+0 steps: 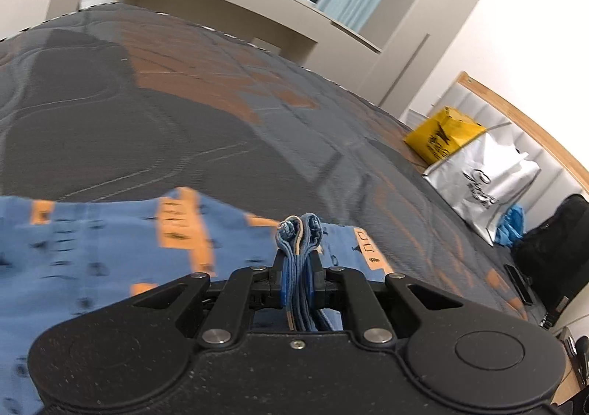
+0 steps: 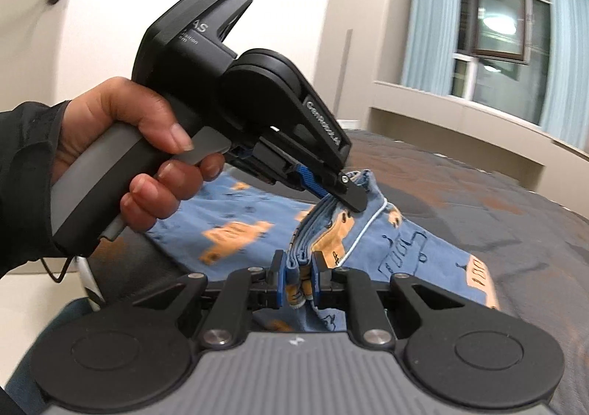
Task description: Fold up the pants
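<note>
The pants [image 1: 110, 245] are blue with orange vehicle prints and lie on a dark quilted bed [image 1: 147, 113]. My left gripper [image 1: 299, 253] is shut on a bunched stack of the pants' edge layers, lifted above the bed. In the right wrist view the pants [image 2: 235, 231] spread across the bed, and the left gripper [image 2: 348, 194], held in a hand, pinches their far edge. My right gripper [image 2: 299, 268] is shut on folded layers of the same edge, close below the left one.
A yellow bag [image 1: 441, 135] and a silver shopping bag [image 1: 482, 179] stand on the bed's right side by a wooden headboard. A black bag [image 1: 552, 238] sits beyond. A window with blue curtains [image 2: 497, 28] and a door are behind.
</note>
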Tool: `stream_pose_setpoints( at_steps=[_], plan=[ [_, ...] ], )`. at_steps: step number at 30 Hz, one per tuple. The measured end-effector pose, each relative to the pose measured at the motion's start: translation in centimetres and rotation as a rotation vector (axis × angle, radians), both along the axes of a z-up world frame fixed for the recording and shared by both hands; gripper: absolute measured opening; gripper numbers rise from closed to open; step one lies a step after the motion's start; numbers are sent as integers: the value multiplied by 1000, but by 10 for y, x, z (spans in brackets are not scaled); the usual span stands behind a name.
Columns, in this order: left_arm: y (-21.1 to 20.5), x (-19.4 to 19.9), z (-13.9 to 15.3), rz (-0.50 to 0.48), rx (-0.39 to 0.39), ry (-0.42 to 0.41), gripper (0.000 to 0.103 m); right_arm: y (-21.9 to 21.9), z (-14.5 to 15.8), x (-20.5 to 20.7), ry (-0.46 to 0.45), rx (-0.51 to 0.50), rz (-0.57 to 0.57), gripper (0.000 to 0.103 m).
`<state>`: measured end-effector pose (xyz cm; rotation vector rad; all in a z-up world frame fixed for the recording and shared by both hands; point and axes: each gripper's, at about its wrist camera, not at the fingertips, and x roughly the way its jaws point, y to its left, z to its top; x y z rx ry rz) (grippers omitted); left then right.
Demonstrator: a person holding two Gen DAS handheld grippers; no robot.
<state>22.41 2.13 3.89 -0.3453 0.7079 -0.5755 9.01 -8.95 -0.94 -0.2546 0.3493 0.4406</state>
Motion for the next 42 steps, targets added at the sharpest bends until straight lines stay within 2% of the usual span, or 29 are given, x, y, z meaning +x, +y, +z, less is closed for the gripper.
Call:
stream_pose_setpoints(
  at_steps=[3,9,13,15,16,17,18,20,22,24,25,26,29,32,36,38,40,42],
  plan=[
    [23,7,-14,22,-5,38,10,18,-5,8,28,-26,35,16],
    [44,20,-45,45,-22,107,11,36,-20,20,93,-72,53,15],
    [47,22,-52,46,-48,111,12,36,-17,25,97,-80,52,16],
    [49,21,-52,51,-52,106,16,34,-17,25,94,-78,59,20],
    [47,19,-51,58,-48,100,20,38,-16,26,93,-72,63,24],
    [47,17,-49,68,-40,93,31,34,-15,24,94,-58,69,30],
    [46,15,-47,75,-35,84,38,37,-11,30,92,-52,69,36],
    [49,11,-43,93,-34,67,62,30,-8,33,78,-51,45,56],
    [49,7,-37,125,-10,41,70,19,-8,31,70,-53,12,65],
    [44,3,-31,171,46,-2,83,2,-5,28,44,-57,-49,81],
    [41,1,-28,193,75,-23,95,-8,-4,27,21,-61,-91,96],
    [36,-2,-26,223,112,-52,102,-18,-2,26,-3,-67,-134,103],
    [18,-9,-23,290,232,-144,102,-47,1,34,-63,-117,-249,103],
    [-4,-10,-26,316,361,-193,102,-72,2,60,-92,-181,-347,103],
    [-24,-3,-36,328,519,-209,102,-89,1,108,-97,-208,-353,103],
    [-24,-2,-40,330,529,-205,103,-90,-5,130,-85,-230,-326,103],
    [-19,0,-41,334,490,-181,103,-89,-14,155,-62,-280,-304,103],
    [-12,5,-44,336,443,-149,103,-90,-25,175,-33,-351,-335,103]
  ],
)
